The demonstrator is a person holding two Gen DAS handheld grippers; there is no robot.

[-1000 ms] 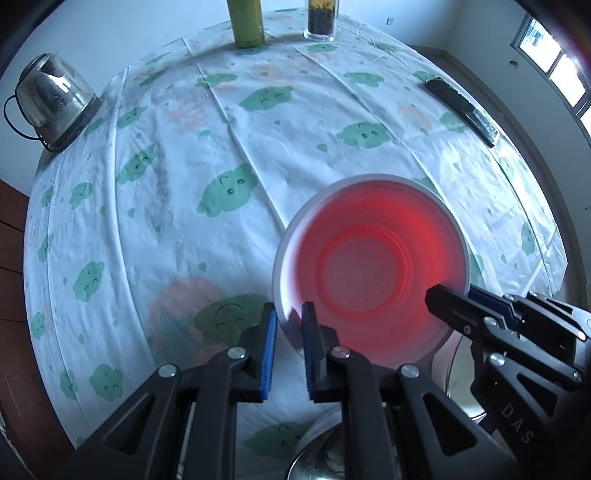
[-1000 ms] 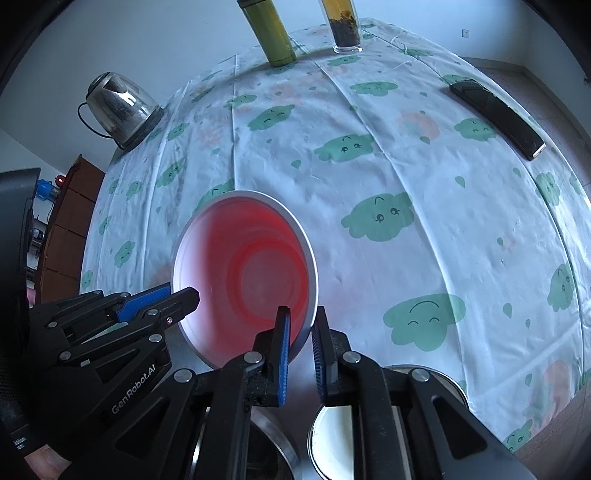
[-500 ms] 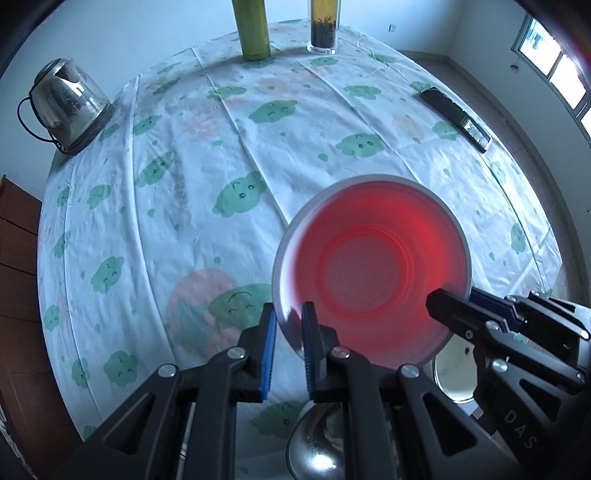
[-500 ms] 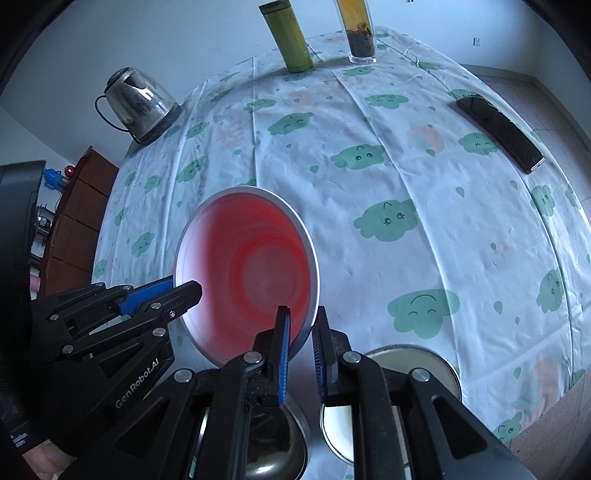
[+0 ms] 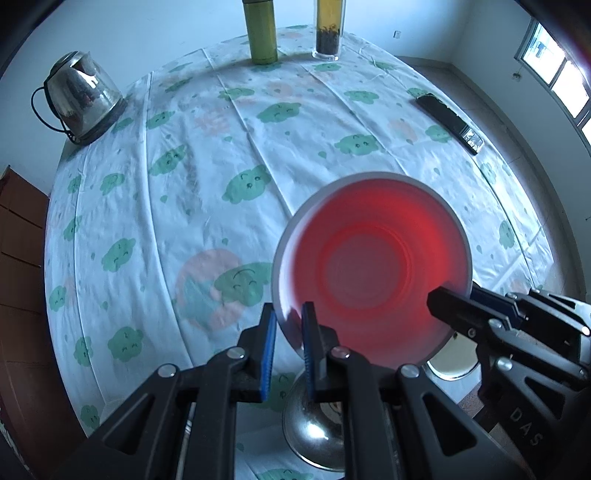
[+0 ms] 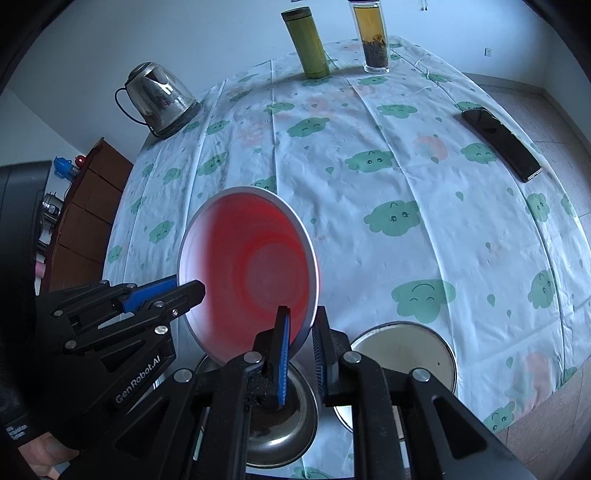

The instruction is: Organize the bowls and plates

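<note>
A bowl with a red inside and grey rim [image 5: 373, 273] hangs above the table, held by both grippers. My left gripper [image 5: 290, 325] is shut on its left rim and my right gripper [image 6: 300, 332] is shut on its right rim; the bowl also shows in the right wrist view [image 6: 251, 273]. Below it, near the table's front edge, sit a steel bowl [image 6: 288, 435] and a steel plate with a pale inside [image 6: 406, 362]. The steel bowl [image 5: 314, 432] and a sliver of the plate [image 5: 450, 365] show in the left wrist view, partly hidden by the fingers.
On the cloud-print tablecloth [image 5: 221, 155] stand a kettle [image 5: 79, 96] at the far left, and a green flask [image 5: 262, 31] and a glass tea bottle [image 5: 328, 29] at the far edge. A black phone [image 6: 500, 142] lies at the right. A wooden cabinet [image 6: 88, 206] stands left.
Both grippers have lifted the red bowl higher; the table looks farther away and the steel bowl and plate below have come into fuller view.
</note>
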